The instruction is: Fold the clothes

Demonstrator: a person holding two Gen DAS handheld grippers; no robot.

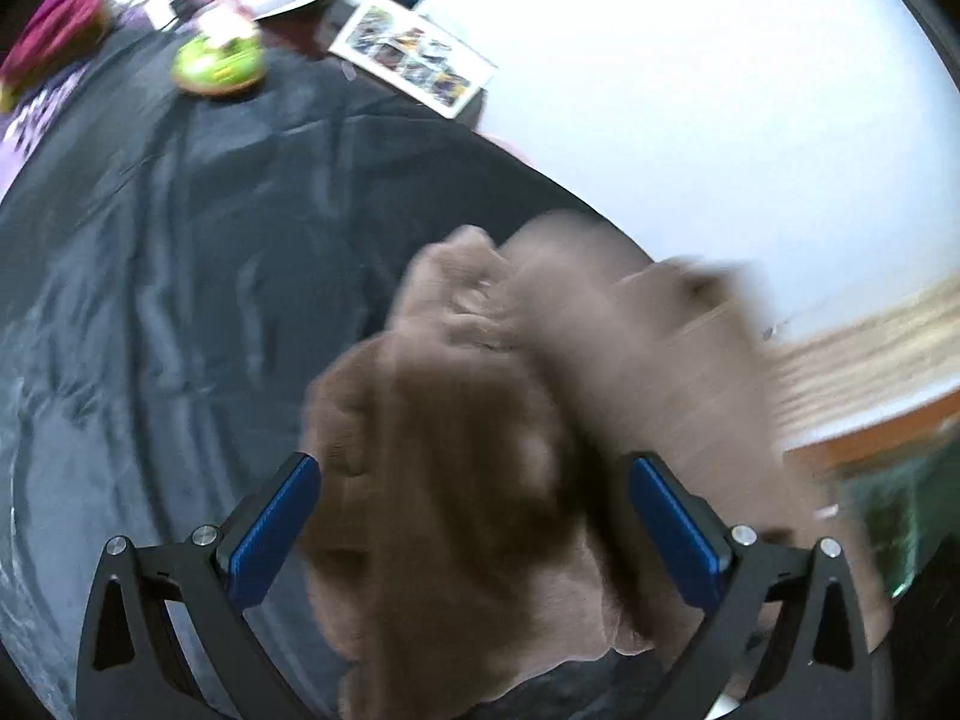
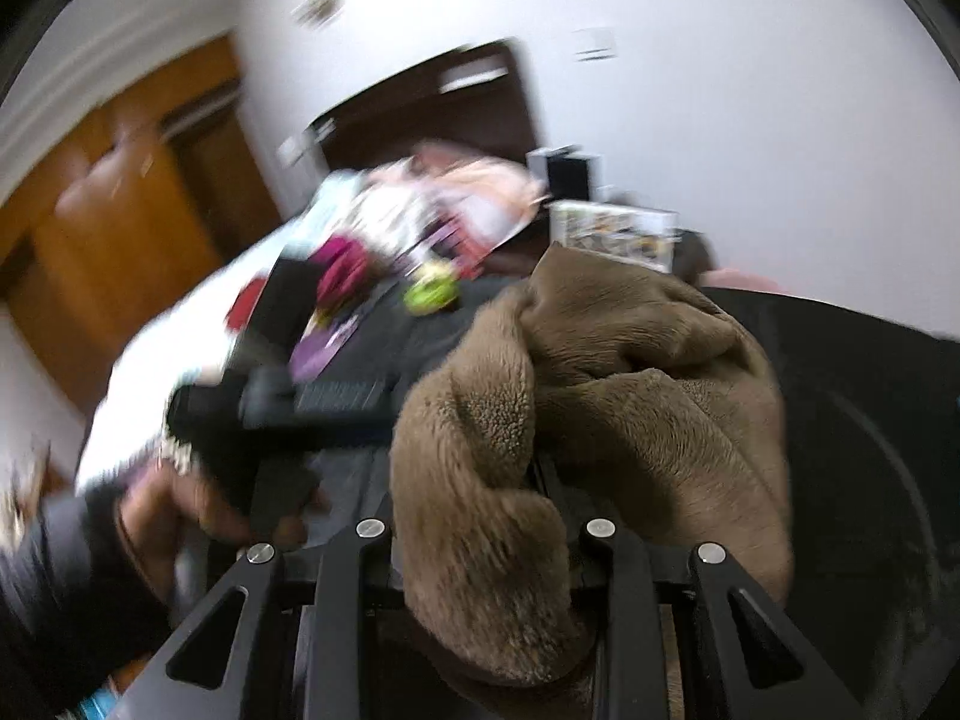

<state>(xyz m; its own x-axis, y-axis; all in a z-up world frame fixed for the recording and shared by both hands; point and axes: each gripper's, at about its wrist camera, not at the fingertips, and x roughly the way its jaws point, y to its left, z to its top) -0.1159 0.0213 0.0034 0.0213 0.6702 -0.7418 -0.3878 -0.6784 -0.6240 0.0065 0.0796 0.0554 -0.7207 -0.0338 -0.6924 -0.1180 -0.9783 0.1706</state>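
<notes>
Right gripper (image 2: pixel 534 480) is clenched on a brown fleece garment (image 2: pixel 600 396), its fingers nearly together and buried in the pile, which bunches up toward twelve o'clock above a black sheet (image 2: pixel 870 420). Left gripper (image 1: pixel 474 468) stands released, its blue pads (image 1: pixel 273 531) wide apart with the blurred fleece between them, not pressed. At eleven o'clock a green toy (image 1: pixel 217 63) lies on the sheet. A person's hand (image 2: pixel 180 510) shows at eight o'clock.

A brown fleece garment (image 2: pixel 600 384) lies on a black cloth (image 1: pixel 180 276), with a lime-green object (image 1: pixel 217 63) at eleven o'clock
</notes>
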